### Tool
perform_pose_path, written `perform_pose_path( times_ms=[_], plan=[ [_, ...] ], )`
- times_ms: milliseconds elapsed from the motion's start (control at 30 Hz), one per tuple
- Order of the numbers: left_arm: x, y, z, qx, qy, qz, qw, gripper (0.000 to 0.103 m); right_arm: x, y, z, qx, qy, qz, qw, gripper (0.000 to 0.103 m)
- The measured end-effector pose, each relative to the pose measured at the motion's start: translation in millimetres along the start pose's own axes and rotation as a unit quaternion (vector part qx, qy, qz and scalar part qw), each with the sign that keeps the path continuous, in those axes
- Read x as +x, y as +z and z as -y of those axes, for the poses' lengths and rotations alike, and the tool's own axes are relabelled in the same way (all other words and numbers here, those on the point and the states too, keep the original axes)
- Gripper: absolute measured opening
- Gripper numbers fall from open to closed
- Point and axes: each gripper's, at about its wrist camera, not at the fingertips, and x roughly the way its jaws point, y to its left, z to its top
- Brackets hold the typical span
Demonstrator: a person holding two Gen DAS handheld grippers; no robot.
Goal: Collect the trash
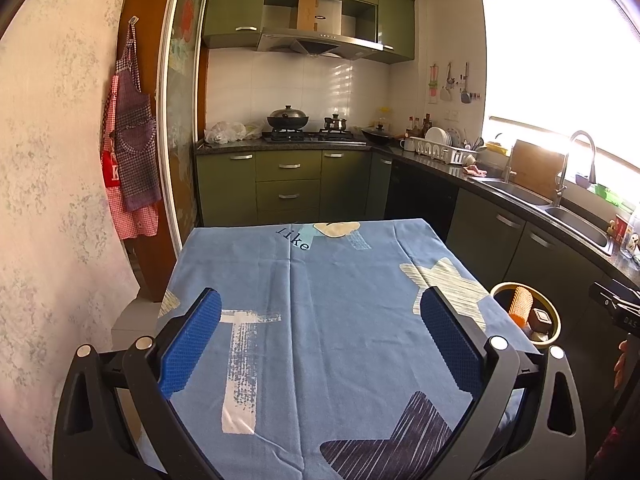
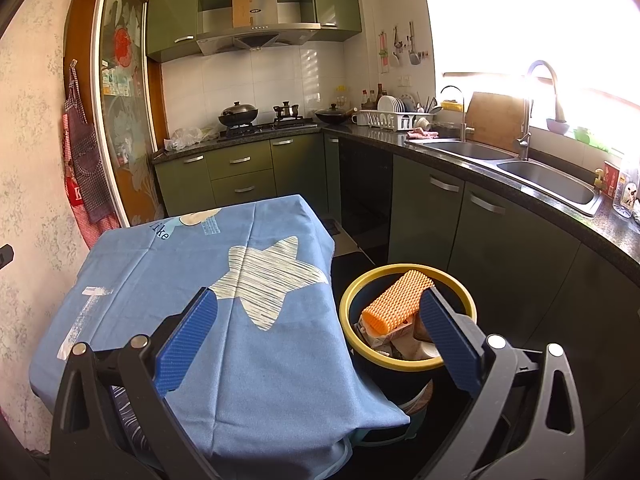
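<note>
Left claw (image 1: 320, 340) and right claw (image 2: 318, 338) both gape wide, holding nothing, over the blue-clothed bench (image 2: 240, 360); trash (image 2: 394, 306) fills the yellow-rimmed bin (image 2: 400, 366) just beside the bench's right edge

The left tool (image 1: 320, 344) hangs with its blue pads spread wide over the blue-clothed table (image 1: 320, 280), a yellow-rimmed bin (image 1: 500, 289) holding an orange roll (image 1: 521, 305) beside its right edge.
</note>
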Motion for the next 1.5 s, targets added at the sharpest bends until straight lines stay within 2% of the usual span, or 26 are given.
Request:
perform_pose_path(
  times_ms=[1500],
  plan=[
    [9.4, -4.3, -3.8, -0.004, 0.003, -0.004, 1.0000, 0.098, 5.5, -7.0, -0.7, 0.000, -0.001, -0.004, 1.000, 0.096]
  ],
)
